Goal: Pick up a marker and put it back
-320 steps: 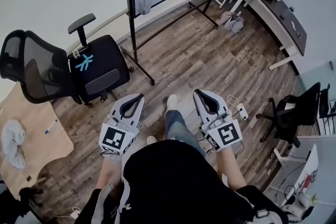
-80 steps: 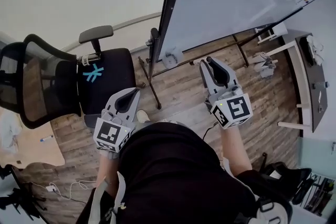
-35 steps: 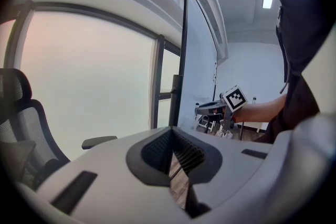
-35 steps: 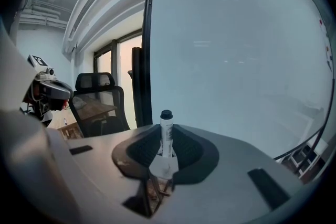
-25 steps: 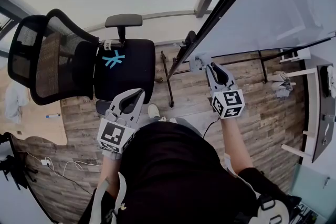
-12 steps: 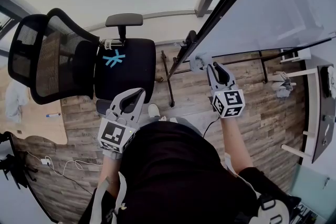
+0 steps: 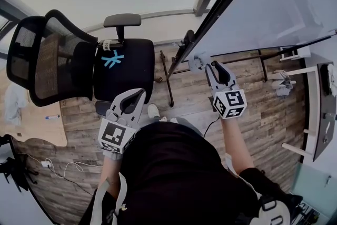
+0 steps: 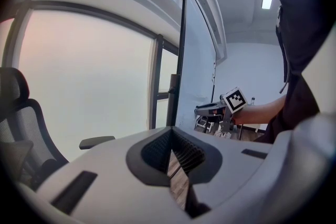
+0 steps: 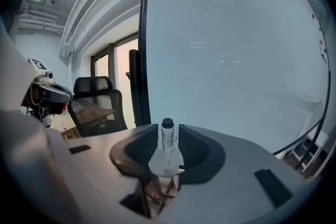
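Observation:
A white marker with a dark cap (image 9: 167,128) stands upright in a pale holder cup (image 9: 166,162) at the left edge of the whiteboard (image 7: 274,2). My right gripper (image 9: 167,136) is around it. Its jaws have just been opening and stand open, one on each side of the marker. In the head view the right gripper (image 7: 207,65) reaches the holder cup (image 7: 195,61) beside the board's dark frame. My left gripper (image 7: 139,93) hangs lower left over the floor with its tips together and nothing between them, as the left gripper view (image 8: 171,132) shows.
A black mesh office chair (image 7: 121,68) stands left of the board's stand legs (image 7: 169,87). A wooden desk (image 7: 37,124) lies at far left, with a blue marker (image 7: 51,117) on it. White tables (image 7: 316,108) are at the right. Cables lie on the wooden floor (image 7: 52,168).
Since the oldest frame I have walked from the open floor up to the whiteboard. Over the last second both hands kept their place, and the right jaws look slightly wider.

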A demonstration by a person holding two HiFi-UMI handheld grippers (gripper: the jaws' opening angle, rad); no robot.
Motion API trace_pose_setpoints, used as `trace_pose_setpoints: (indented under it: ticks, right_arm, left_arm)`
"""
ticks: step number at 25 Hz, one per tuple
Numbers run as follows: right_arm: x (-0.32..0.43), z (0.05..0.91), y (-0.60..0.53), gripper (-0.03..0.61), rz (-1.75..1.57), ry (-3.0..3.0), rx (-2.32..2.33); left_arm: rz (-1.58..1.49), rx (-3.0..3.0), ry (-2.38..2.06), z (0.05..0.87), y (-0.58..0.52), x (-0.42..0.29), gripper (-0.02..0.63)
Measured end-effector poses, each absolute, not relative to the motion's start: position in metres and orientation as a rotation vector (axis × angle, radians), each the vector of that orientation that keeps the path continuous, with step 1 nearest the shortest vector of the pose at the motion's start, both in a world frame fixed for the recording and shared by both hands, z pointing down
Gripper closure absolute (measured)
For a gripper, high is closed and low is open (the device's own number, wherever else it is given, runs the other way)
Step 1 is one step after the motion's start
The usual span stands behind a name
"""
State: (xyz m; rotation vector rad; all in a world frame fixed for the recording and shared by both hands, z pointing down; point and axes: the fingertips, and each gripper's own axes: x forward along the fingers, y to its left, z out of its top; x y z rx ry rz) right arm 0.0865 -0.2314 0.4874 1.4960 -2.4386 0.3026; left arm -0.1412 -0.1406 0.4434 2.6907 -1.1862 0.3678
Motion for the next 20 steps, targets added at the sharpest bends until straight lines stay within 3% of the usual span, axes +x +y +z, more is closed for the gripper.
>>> trace_pose_setpoints:
  ticks: [20]
  right_arm:
    - [0.109,0.426,-0.187,0.466,0.236,-2.454,1.612]
  left_arm:
    - [0.314,2.794,-0.97,0.44,-0.143,-0.092,0.606]
